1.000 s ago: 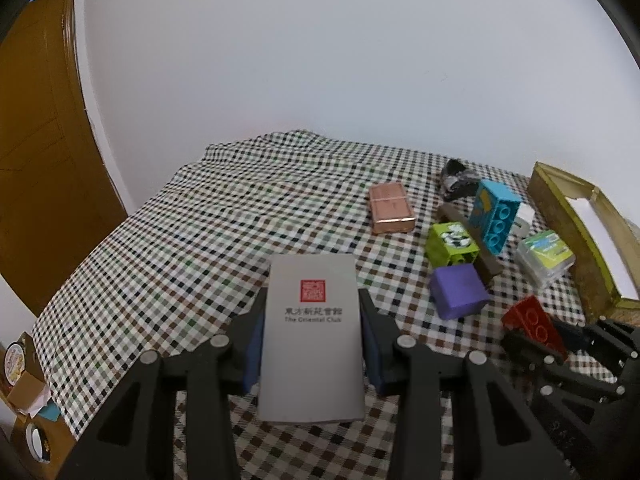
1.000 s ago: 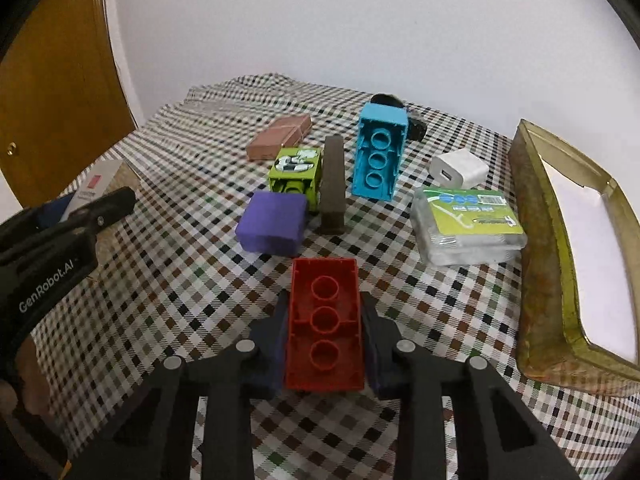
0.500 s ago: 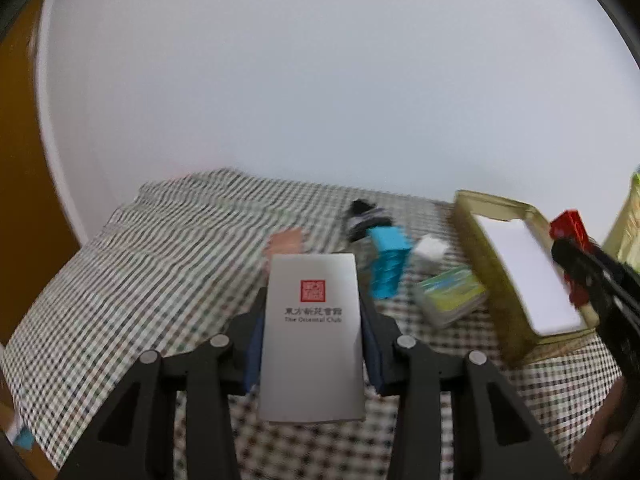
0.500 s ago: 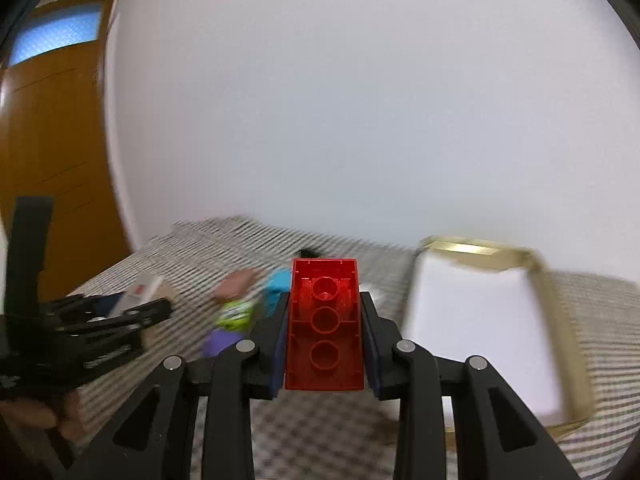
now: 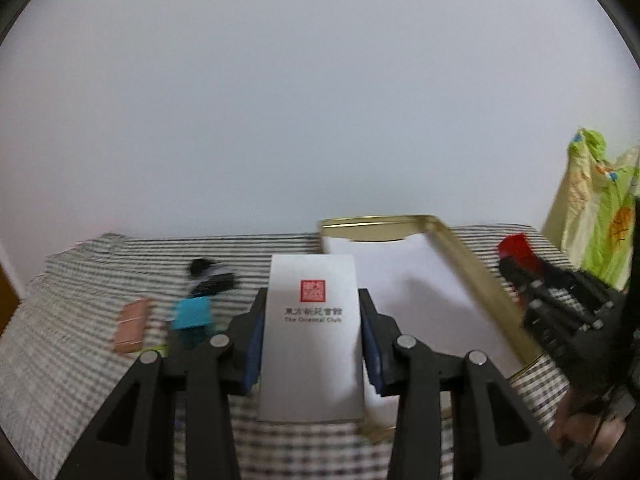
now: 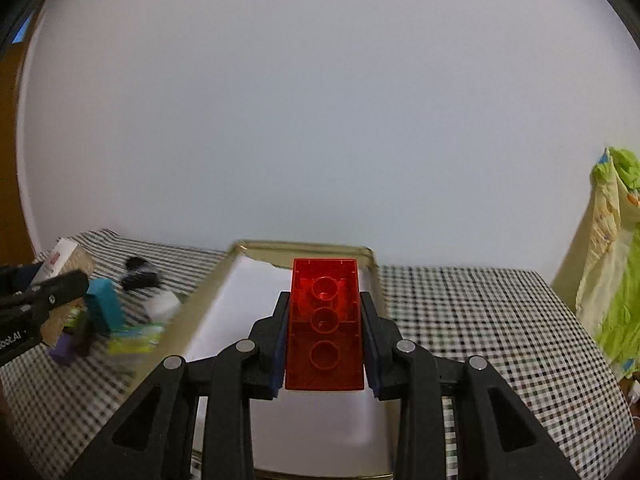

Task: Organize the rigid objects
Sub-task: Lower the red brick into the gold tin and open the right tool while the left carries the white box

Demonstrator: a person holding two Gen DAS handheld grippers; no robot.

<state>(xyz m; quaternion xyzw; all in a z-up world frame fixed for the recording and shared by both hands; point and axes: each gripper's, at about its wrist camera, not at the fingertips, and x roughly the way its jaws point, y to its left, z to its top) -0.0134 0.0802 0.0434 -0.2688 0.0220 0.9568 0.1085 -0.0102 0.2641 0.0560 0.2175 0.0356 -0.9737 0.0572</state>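
Note:
My left gripper (image 5: 312, 320) is shut on a grey card box (image 5: 312, 336) with a red seal and "The Oriental Club" printed on it. It hangs above the near left rim of the gold-rimmed tray (image 5: 472, 264) with a white floor. My right gripper (image 6: 324, 320) is shut on a red brick (image 6: 325, 324), studs up, held over the same tray (image 6: 224, 264). From the left wrist view the right gripper (image 5: 520, 264) with the red brick (image 5: 516, 246) shows at the right, and from the right wrist view the left gripper (image 6: 52, 286) shows at the left edge.
Left of the tray on the checked cloth (image 6: 480, 312) lie a blue brick (image 5: 192, 314), a copper-coloured box (image 5: 132, 326), a black object (image 5: 210, 276), a white charger (image 6: 162, 306), a purple block (image 6: 64, 350) and a clear packet (image 6: 132, 340). A green-yellow fabric (image 6: 616, 264) hangs at the right.
Both grippers have risen and swung right, from above the loose objects to above the gold tray, each still holding its object. The views are now blurred by motion.

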